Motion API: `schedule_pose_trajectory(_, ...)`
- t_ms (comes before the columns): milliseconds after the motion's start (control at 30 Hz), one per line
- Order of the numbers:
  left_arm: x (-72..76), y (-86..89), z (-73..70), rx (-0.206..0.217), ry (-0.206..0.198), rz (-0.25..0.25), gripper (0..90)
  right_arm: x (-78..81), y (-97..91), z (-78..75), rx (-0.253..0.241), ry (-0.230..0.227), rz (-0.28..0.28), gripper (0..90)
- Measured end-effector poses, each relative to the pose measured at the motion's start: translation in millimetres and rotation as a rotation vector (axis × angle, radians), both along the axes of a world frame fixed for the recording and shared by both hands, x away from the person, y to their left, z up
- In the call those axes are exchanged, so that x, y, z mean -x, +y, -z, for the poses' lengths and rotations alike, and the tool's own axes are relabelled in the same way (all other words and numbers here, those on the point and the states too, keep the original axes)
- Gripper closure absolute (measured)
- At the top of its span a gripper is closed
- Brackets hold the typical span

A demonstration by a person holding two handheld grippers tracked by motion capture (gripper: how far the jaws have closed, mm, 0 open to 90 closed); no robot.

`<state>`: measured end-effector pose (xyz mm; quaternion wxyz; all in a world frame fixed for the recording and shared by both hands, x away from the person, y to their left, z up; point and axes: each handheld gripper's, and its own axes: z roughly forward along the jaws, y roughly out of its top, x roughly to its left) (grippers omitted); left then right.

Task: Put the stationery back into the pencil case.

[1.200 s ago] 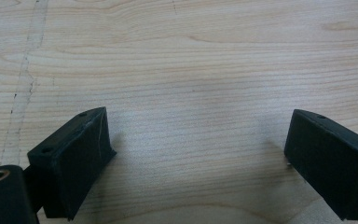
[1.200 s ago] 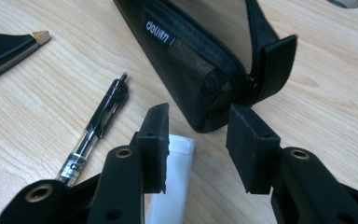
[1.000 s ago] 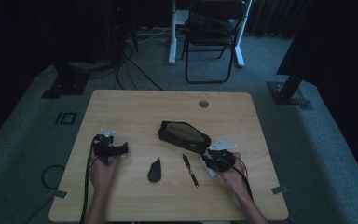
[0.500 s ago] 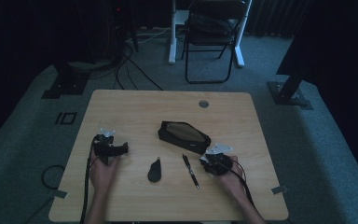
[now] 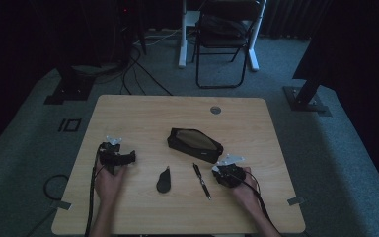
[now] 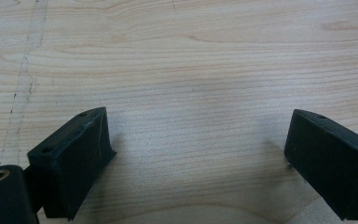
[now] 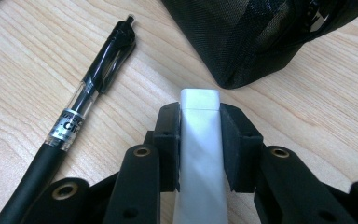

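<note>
In the right gripper view my right gripper (image 7: 200, 119) is shut on a white rectangular block (image 7: 199, 100). Its jaws have just been closing, and the pads now press on both sides of the block. A black pen (image 7: 86, 93) lies on the wood just left of it, and a black mesh pouch (image 7: 261, 32) sits just ahead. From the high view, the right gripper (image 5: 227, 173) rests between the pen (image 5: 201, 180) and the pouch (image 5: 195, 144). My left gripper (image 5: 116, 155) stays at the table's left. It is open (image 6: 200, 154) over bare wood.
A small dark teardrop-shaped object (image 5: 164, 180) lies on the wooden table (image 5: 143, 113) between the two hands. A round grommet (image 5: 215, 109) sits near the far edge. A folding chair (image 5: 224, 39) and cables are on the floor beyond.
The right gripper has edged slightly left, toward the pen. The left hand has kept still.
</note>
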<state>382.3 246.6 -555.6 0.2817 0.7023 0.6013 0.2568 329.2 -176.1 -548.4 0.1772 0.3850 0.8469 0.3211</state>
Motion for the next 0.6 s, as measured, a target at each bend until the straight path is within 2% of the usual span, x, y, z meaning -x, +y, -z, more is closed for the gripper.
schedule_pose_trajectory(167,0.0,0.0,0.0,0.000,0.000,0.000,7.2,-2.3,-1.4,-0.9,-0.022,0.032,0.021,71.1)
schedule_pose_trajectory(433,0.0,0.1,-0.1,-0.001,0.001,0.001,7.2,-3.7,-4.3,-1.8,-0.019,0.030,0.023,71.4)
schedule_pose_trajectory(600,0.0,0.1,-0.1,-0.001,0.000,0.001,7.2,-3.1,-7.4,-7.7,-0.034,0.015,0.028,71.5)
